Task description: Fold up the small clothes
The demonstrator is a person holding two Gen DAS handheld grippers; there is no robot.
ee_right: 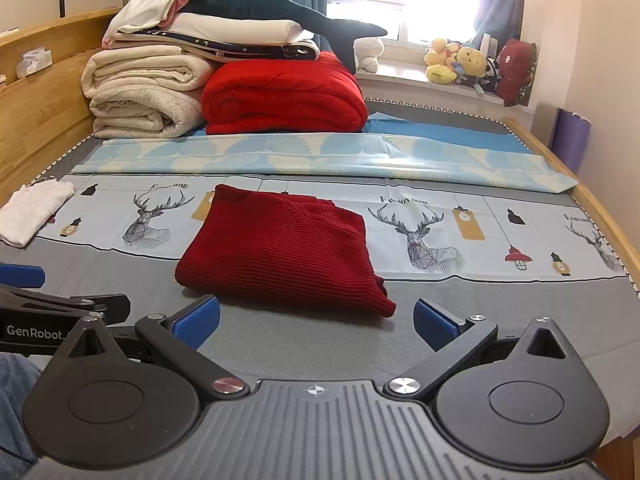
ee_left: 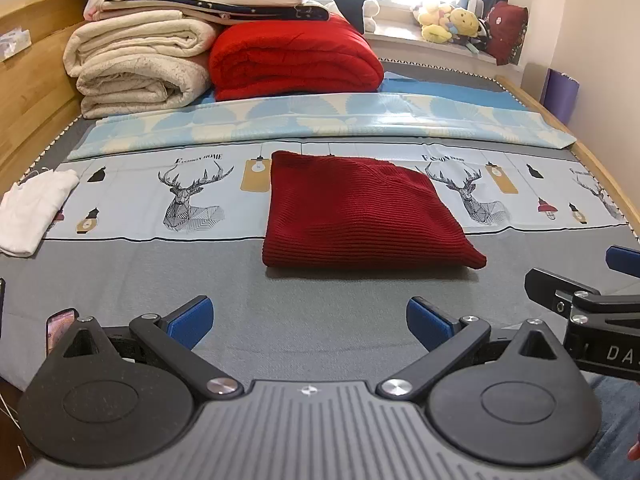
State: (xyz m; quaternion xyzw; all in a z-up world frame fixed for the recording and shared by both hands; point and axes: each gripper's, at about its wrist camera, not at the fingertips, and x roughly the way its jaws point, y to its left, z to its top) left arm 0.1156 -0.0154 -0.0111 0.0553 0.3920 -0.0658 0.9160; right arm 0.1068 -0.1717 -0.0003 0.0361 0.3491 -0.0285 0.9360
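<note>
A dark red ribbed knit garment point(ee_left: 356, 216) point(ee_right: 280, 248) lies folded into a flat square on the bed, half on the grey cover and half on the deer-print sheet. My left gripper point(ee_left: 308, 322) hovers open in front of it, nothing between its blue pads. My right gripper point(ee_right: 316, 322) is also open and empty, just short of the garment's near right corner. A white garment point(ee_left: 32, 212) point(ee_right: 32, 210) lies crumpled at the bed's left edge. Each gripper's side shows at the edge of the other's view.
Stacked cream blankets point(ee_left: 136, 68), a folded red quilt point(ee_left: 292, 60) and folded linens fill the bed's far left. A blue-patterned folded sheet point(ee_left: 320, 124) crosses the bed behind the garment. Wooden bed frame point(ee_right: 44, 120) on the left, plush toys point(ee_right: 456, 60) on the windowsill.
</note>
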